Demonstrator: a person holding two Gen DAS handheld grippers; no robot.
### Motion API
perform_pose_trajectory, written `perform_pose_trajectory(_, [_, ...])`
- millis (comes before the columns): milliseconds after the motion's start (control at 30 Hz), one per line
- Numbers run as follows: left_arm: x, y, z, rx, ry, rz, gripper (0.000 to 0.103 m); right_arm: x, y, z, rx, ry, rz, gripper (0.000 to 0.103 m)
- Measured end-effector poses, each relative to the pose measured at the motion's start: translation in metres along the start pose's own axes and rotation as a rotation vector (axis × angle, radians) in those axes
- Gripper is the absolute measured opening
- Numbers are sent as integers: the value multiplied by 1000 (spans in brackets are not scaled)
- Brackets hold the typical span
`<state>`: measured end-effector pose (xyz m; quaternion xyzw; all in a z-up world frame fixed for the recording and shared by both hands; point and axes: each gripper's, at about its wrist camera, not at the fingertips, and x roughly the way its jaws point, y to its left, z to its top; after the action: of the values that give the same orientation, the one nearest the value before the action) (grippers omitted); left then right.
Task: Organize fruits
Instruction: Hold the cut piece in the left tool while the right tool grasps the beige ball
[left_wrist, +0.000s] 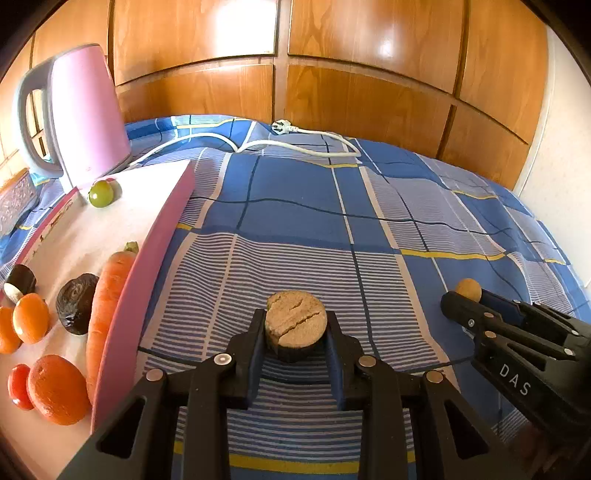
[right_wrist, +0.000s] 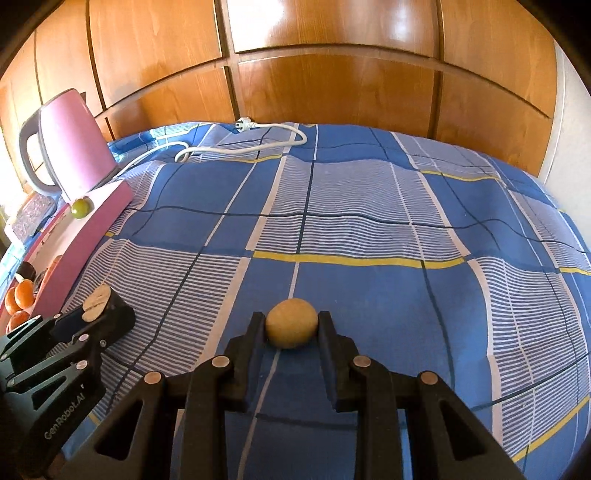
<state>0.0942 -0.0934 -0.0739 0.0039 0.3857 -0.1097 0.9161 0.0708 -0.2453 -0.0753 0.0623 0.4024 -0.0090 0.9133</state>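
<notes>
My left gripper (left_wrist: 295, 328) is shut on a dark stub with a tan cut face (left_wrist: 295, 321), just above the blue checked cloth (left_wrist: 332, 221); it also shows in the right wrist view (right_wrist: 98, 299). My right gripper (right_wrist: 291, 328) is shut on a small tan round fruit (right_wrist: 291, 323), seen at right in the left wrist view (left_wrist: 469, 288). A pink-rimmed white tray (left_wrist: 147, 258) at left holds a carrot (left_wrist: 107, 310), oranges (left_wrist: 57, 389), a small tomato (left_wrist: 18, 386), a dark fruit (left_wrist: 75, 308) and a green grape (left_wrist: 100, 193).
A pink kettle (left_wrist: 81, 114) stands behind the tray, its white cord and plug (left_wrist: 295, 142) lying across the far cloth. Wooden panels (left_wrist: 369, 74) back the surface. A patterned box (left_wrist: 14, 199) sits at far left.
</notes>
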Motion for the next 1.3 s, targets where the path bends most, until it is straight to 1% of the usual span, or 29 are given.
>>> perform_pose_trajectory(333, [1, -2, -2, 14, -21, 9, 30, 0, -3, -1, 20, -8, 20, 29])
perform_pose_trajectory(800, [1, 0, -2, 14, -24, 0, 30, 0, -3, -1, 11, -15, 12, 29])
perform_pose_trajectory(1033, [-1, -1, -2, 23, -14, -1, 30, -2, -2, -2, 7, -14, 7, 29])
perform_pose_trajectory(1167, [-6, -1, -4, 34, -2, 0, 30, -8, 1, -6, 0, -13, -9, 28])
perform_pose_trajectory(1300, [-13, 1, -7, 28, 7, -11, 29, -15, 3, -11, 11, -8, -8, 28])
